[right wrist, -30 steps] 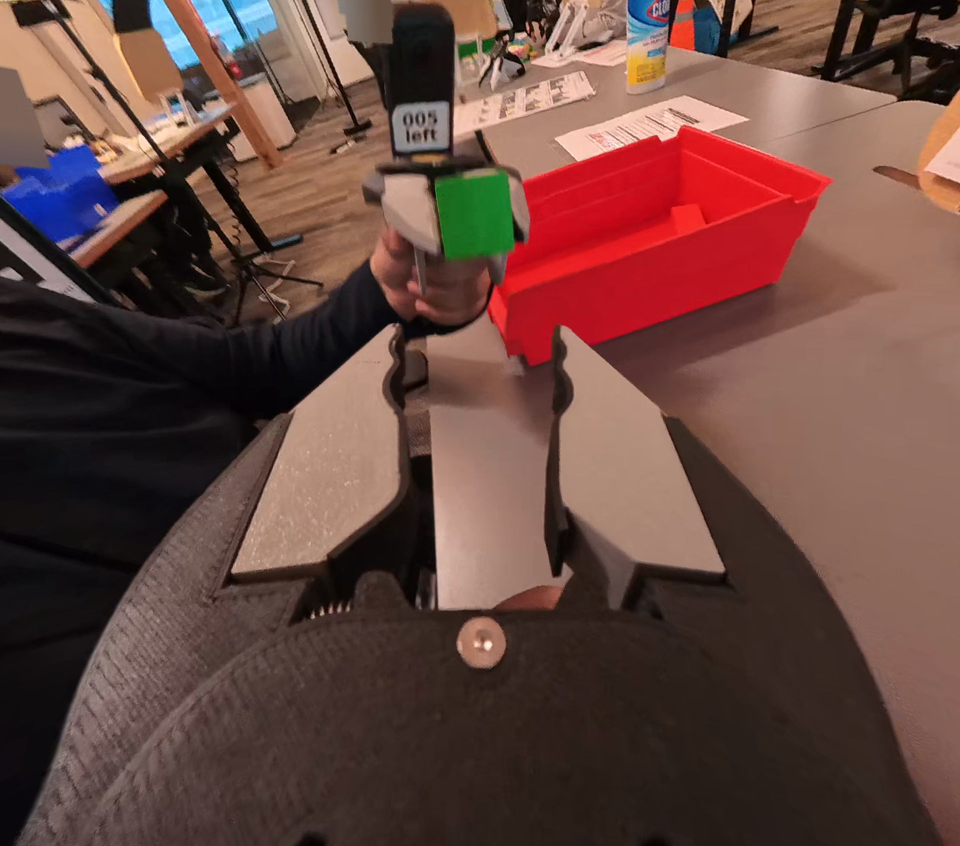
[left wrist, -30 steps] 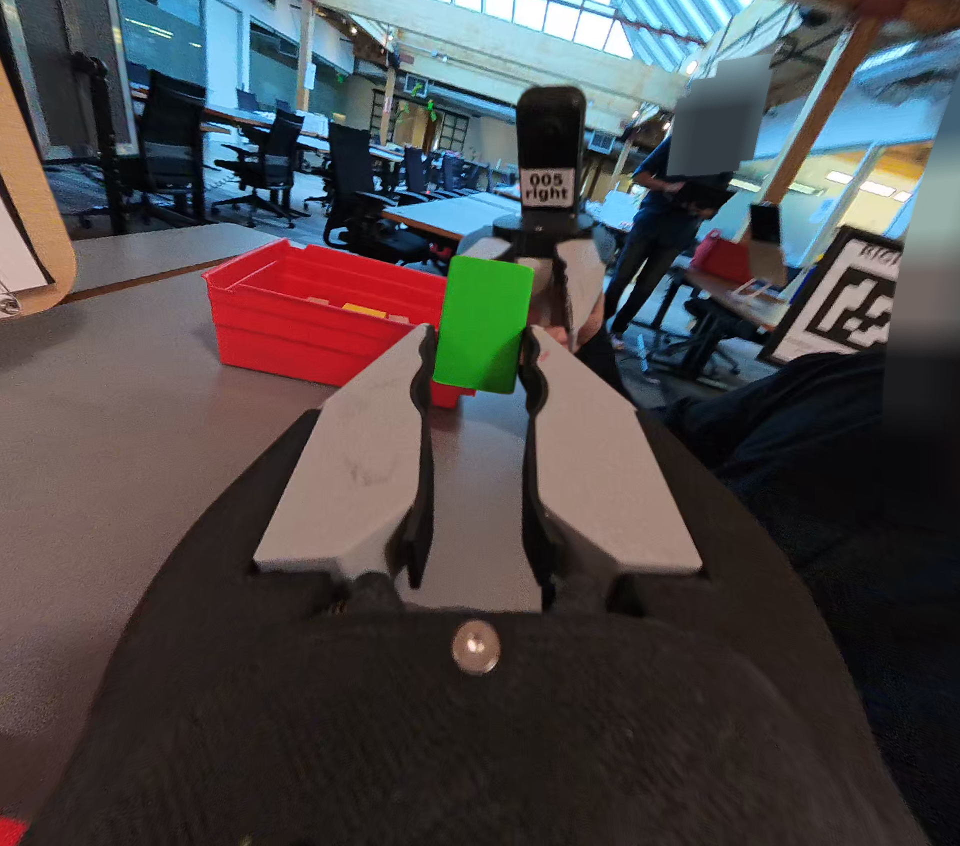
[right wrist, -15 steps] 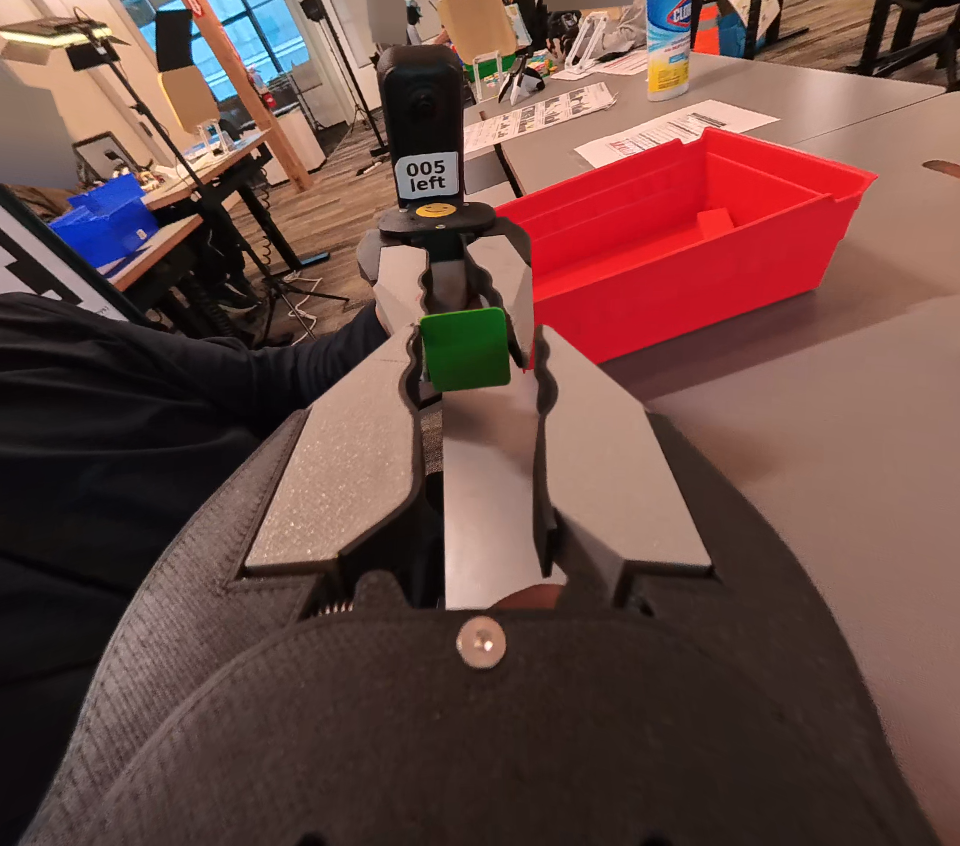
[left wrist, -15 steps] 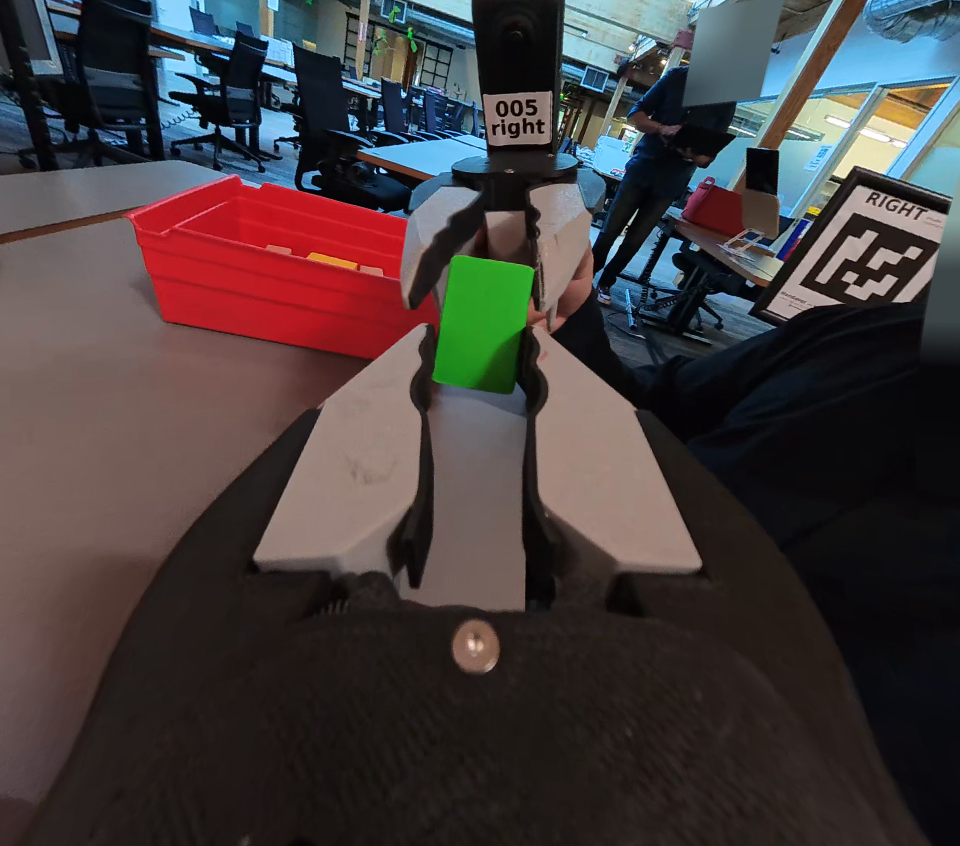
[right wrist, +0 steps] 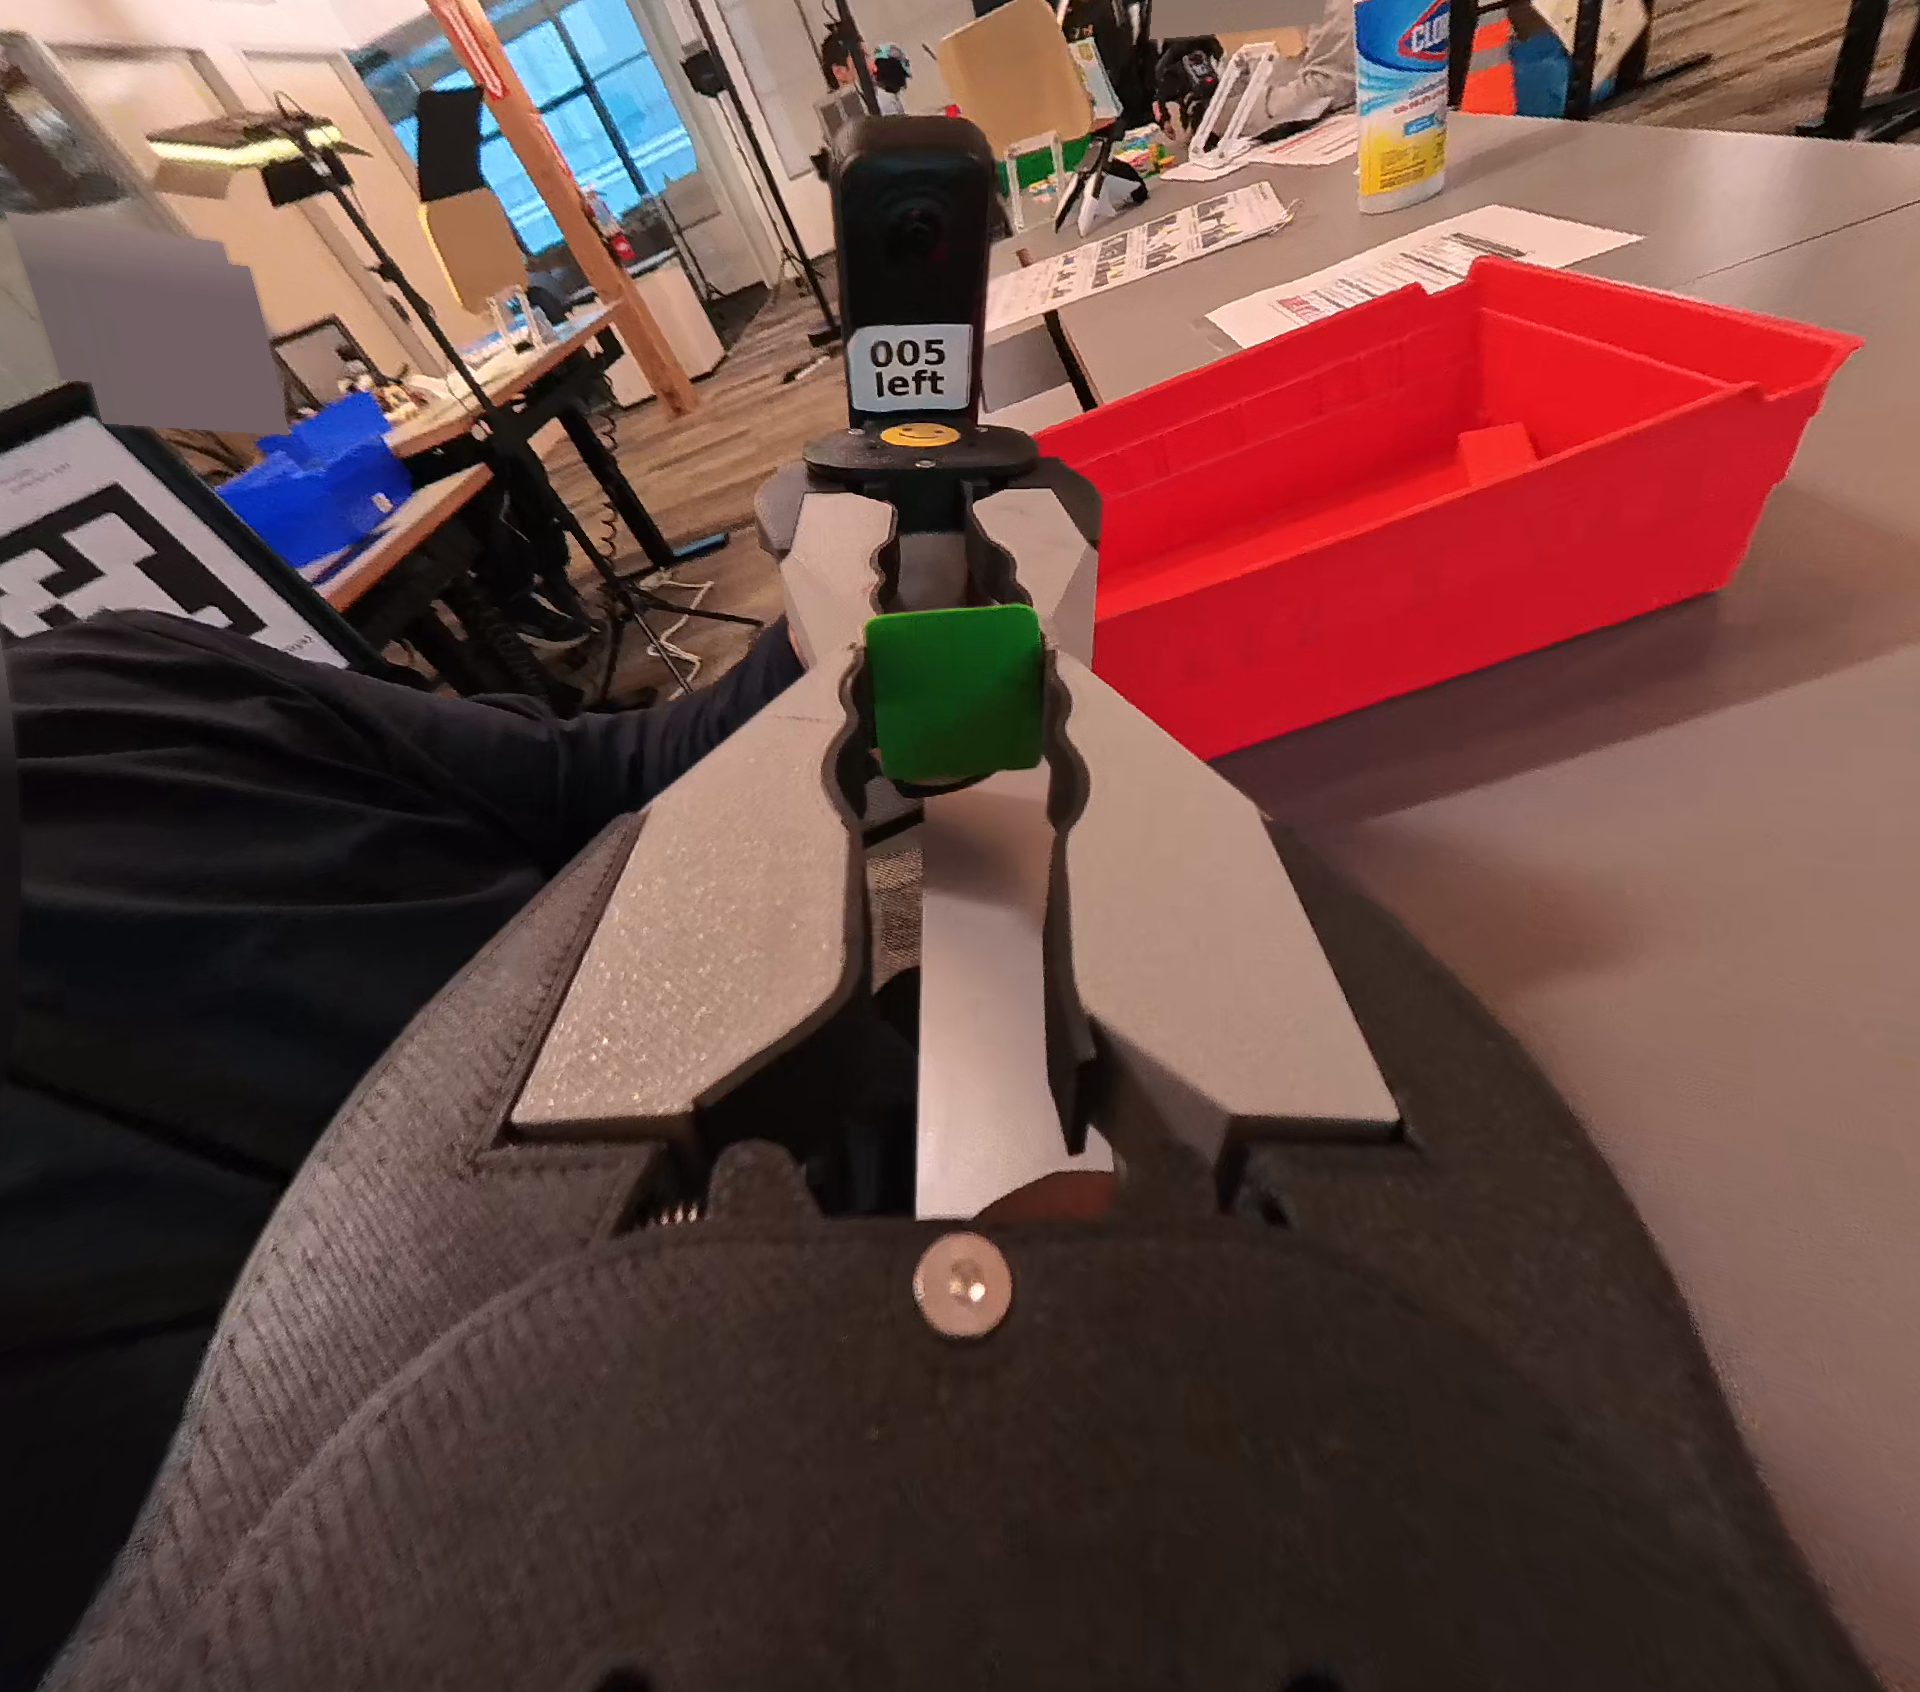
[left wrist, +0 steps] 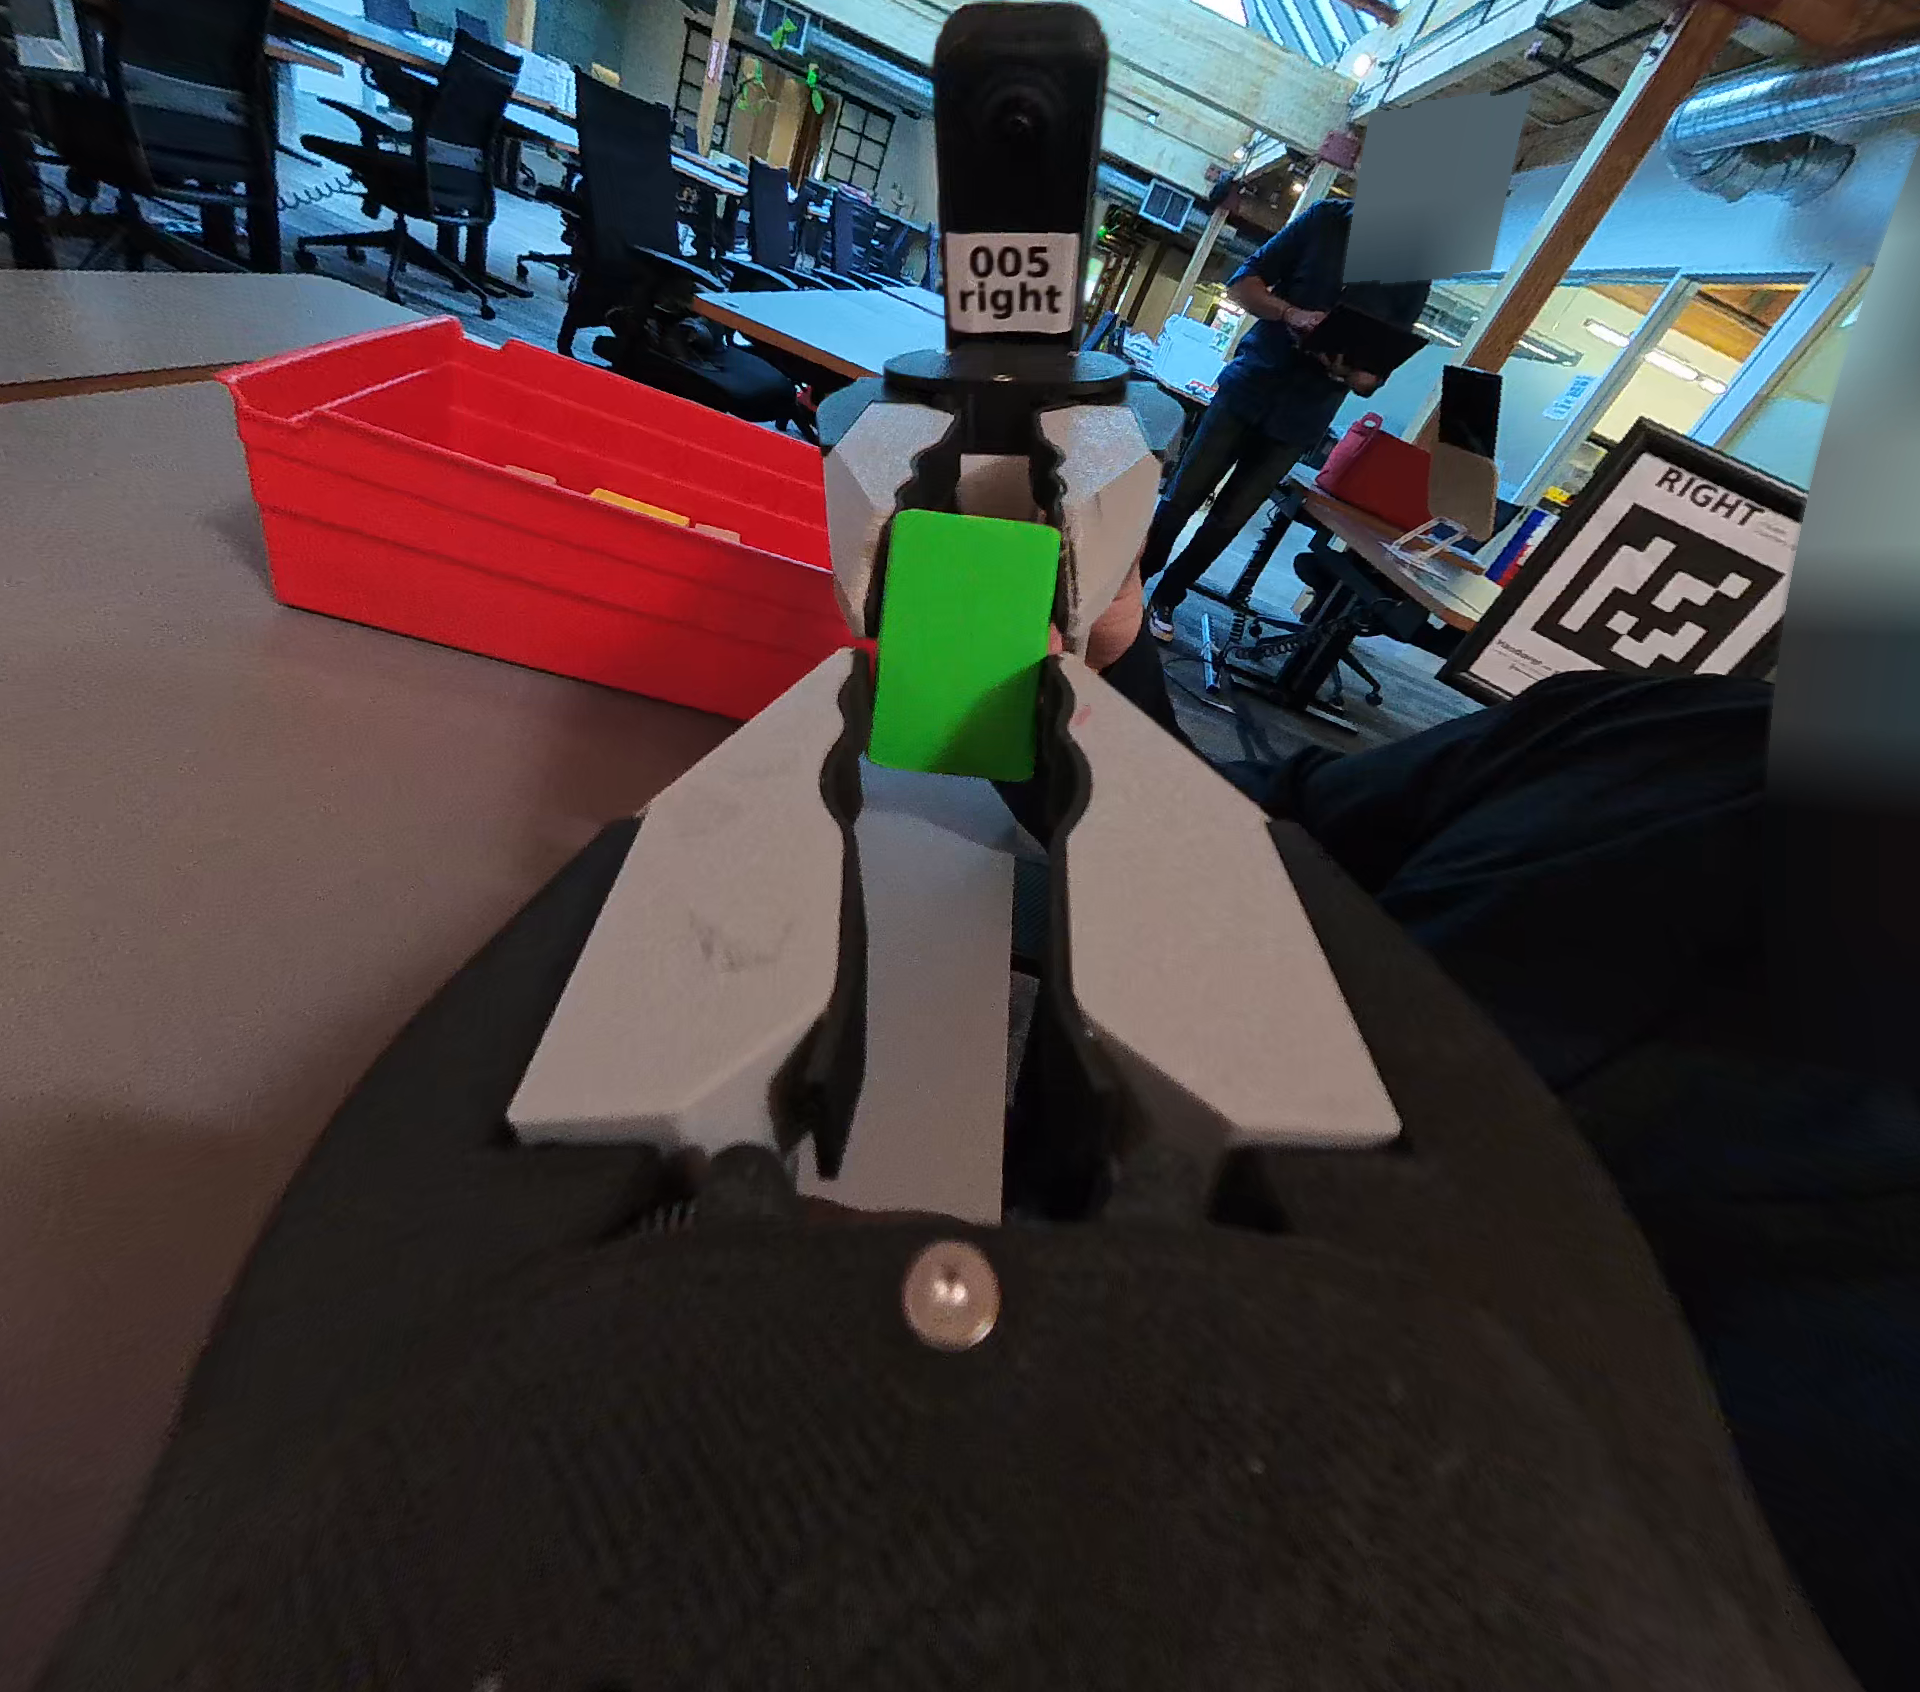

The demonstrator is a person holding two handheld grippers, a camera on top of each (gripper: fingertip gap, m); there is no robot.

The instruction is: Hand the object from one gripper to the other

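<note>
A green block (left wrist: 961,645) is held above the grey table's (left wrist: 260,863) edge between both grippers, which face each other. My left gripper (left wrist: 954,692) is shut on its near end. My right gripper (left wrist: 971,572) comes from the far side, its fingers flanking the block's far end. In the right wrist view the block (right wrist: 954,692) sits between my right gripper's (right wrist: 951,697) pads, which touch both of its sides. The left gripper (right wrist: 935,603) holds it from behind.
A red bin (left wrist: 499,541) stands on the table left of the grippers; in the right wrist view it (right wrist: 1455,562) is to the right. Papers (right wrist: 1403,281) and a wipes canister (right wrist: 1401,73) lie beyond. The person's dark sleeve (right wrist: 260,811) is close. My two grippers' fingertips are within a few centimetres of each other.
The two grippers have moved together. My right gripper's fingers have come around the green block and narrowed onto it. The left gripper has kept its hold.
</note>
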